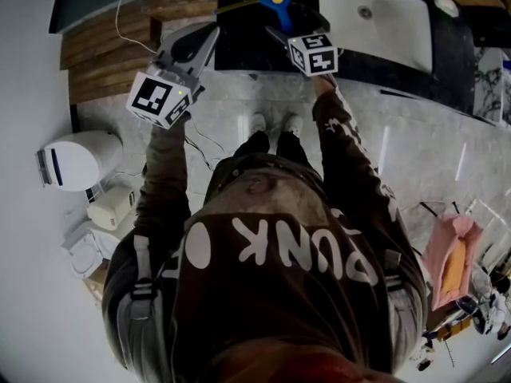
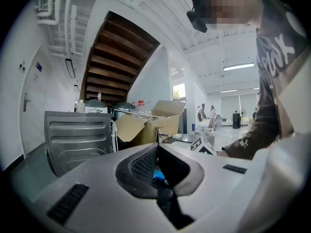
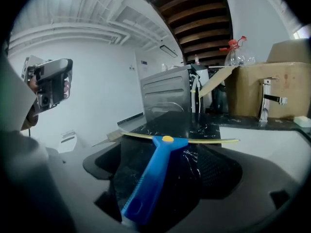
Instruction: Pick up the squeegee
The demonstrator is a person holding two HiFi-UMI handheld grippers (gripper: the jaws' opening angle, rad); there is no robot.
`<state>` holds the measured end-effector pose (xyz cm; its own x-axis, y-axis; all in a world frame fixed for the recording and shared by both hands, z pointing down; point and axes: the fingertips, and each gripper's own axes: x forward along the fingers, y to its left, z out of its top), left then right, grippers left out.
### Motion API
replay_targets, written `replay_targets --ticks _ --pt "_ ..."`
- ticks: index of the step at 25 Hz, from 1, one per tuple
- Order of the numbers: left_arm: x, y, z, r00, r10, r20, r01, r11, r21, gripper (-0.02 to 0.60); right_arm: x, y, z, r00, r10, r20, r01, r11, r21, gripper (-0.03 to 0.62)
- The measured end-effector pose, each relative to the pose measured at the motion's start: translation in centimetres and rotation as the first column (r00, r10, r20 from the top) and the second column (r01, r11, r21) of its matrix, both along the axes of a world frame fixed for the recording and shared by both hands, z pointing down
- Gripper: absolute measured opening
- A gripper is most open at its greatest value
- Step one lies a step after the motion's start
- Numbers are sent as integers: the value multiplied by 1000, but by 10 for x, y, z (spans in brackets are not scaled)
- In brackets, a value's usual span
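The squeegee, with a blue handle and a long yellow blade, lies flat on the dark marble counter in the head view. My right gripper reaches over it from the near side. In the right gripper view the blue handle runs down the middle of the right gripper, whose jaws stand wide on either side without touching it; the blade lies across beyond the tips. My left gripper hovers level to the left of the squeegee with its tips together and nothing held.
A white sink basin with a faucet adjoins the counter on the right. A cardboard box and a metal appliance stand behind. Wooden stairs rise at the left; white appliances sit on the floor.
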<state>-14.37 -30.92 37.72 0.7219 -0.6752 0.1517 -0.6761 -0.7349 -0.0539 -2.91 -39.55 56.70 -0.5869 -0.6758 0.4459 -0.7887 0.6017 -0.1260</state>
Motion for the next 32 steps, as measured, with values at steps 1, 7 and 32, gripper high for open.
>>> replay_targets --ticks 1,7,32 --pt "-1 0 0 1000 0 0 0 1000 -1 3 -1 -1 5 1000 2 -7 -2 1000 -16 475" --pt "-3 0 2 1000 0 -2 0 1000 -1 3 -4 -1 24 998 18 -60 -22 997 -69 405" --pt "1 0 1 1000 7 0 -7 1000 2 3 6 -7 48 958 80 -274 -121 983 -138 162"
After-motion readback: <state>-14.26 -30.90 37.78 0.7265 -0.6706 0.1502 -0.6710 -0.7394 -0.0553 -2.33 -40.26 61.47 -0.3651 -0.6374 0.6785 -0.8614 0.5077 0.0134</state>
